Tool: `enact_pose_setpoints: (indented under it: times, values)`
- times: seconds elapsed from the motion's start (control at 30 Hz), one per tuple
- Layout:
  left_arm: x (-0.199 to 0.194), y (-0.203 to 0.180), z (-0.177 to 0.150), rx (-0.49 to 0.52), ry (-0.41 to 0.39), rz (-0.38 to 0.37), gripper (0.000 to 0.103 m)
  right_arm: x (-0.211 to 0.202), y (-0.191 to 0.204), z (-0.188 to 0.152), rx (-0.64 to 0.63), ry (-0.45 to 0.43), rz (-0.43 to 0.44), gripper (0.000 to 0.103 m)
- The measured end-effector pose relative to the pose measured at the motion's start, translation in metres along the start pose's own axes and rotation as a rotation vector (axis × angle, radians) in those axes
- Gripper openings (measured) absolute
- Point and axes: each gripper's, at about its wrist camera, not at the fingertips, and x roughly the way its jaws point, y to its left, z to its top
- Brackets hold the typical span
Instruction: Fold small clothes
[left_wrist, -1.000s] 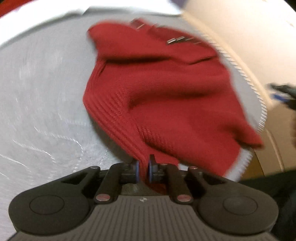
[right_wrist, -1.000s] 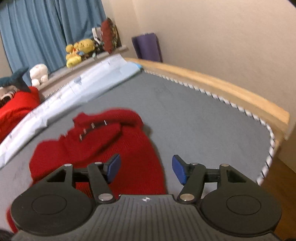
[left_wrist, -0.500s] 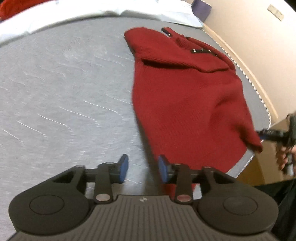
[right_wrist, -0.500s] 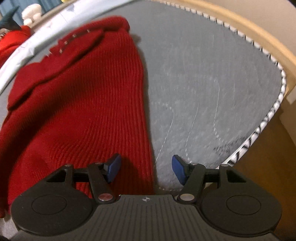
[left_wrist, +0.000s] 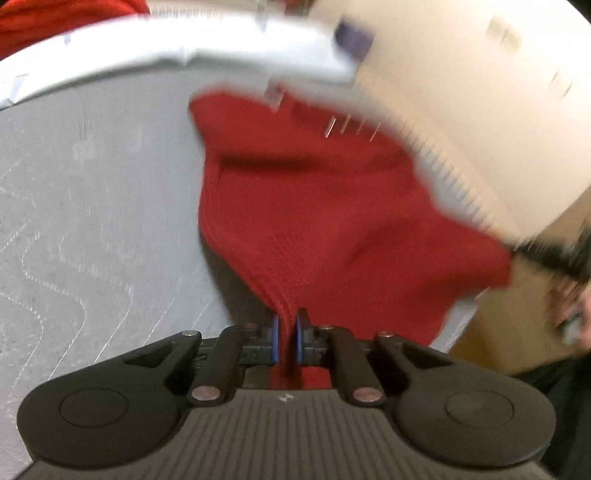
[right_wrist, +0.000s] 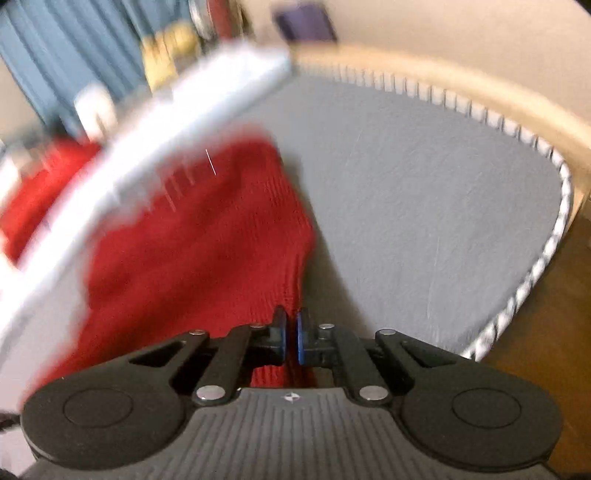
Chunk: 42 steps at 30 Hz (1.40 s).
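Left hand-held gripper (left_wrist: 286, 338) is clamped on a corner of the hem of the red sweater (left_wrist: 332, 221), a thin ridge of knit pinched between the blue pads (left_wrist: 275, 338); right hand-held gripper (right_wrist: 290, 339) is clamped on the opposite hem corner, cloth running out from between its jaws. The sweater is on the bed (left_wrist: 92, 184), near end lifted off the cover by both grips, far end with the collar and what look like small metal fasteners (left_wrist: 347, 125) lying on the cover, close to the bed's right edge. Risks: both pinches look shallow, only the hem edge is caught, so a quick pull could slide the knit out of one grip and the fold goes skewed; likely only one layer is held at either corner, so the back could sag and bunch under the fold, can't confirm from here; uneven travel of the two hands would twist the hem line; the near right corner hangs past the mattress edge (right_wrist: 546, 251) over the floor, so a dropped corner could drag the rest off. Both views are blurred, so fine contact is hard to read. Materials: sweater is soft ribbed knit, stretchy, drapes in heavy folds, roughly trapezoid as held; bed cover is smooth grey quilted fabric with wavy stitching and a striped piping edge; wooden frame (right_wrist: 480, 88) beyond it; pale folded bedding (left_wrist: 184, 55) across the head end
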Motion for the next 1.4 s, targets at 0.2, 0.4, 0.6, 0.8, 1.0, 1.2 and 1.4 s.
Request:
enact_pose_setpoints:
  times: [0.2,0.4,0.6,0.8,1.0,1.2,1.4]
  values:
    - [0.01,0.024,-0.028,0.027,0.171,0.106,0.008,0.021,-0.024,-0.028,0.018,0.142,-0.11,0.005]
    - [0.045,0.035,-0.042,0.033,0.319,0.223,0.022,0.061,-0.011,-0.046,-0.12,0.251,-0.269,0.024]
    - [0.074,0.008,-0.042,0.043,0.347,0.142,0.058,0.084,-0.018,-0.055,-0.175,0.302,-0.31,0.06]
    - [0.091,-0.004,-0.053,0.15,0.418,0.206,0.006,0.09,-0.006,-0.056,-0.259,0.294,-0.247,0.018]
    - [0.072,-0.013,-0.05,0.181,0.398,0.254,0.005,0.074,-0.022,-0.045,-0.156,0.319,-0.264,0.005]
    - [0.042,-0.04,-0.039,0.219,0.269,0.34,0.017,0.042,0.006,-0.029,-0.164,0.122,-0.272,0.021]
    - [-0.046,-0.1,-0.005,0.294,-0.136,0.403,0.065,-0.003,0.035,-0.018,-0.223,-0.077,-0.178,0.038]
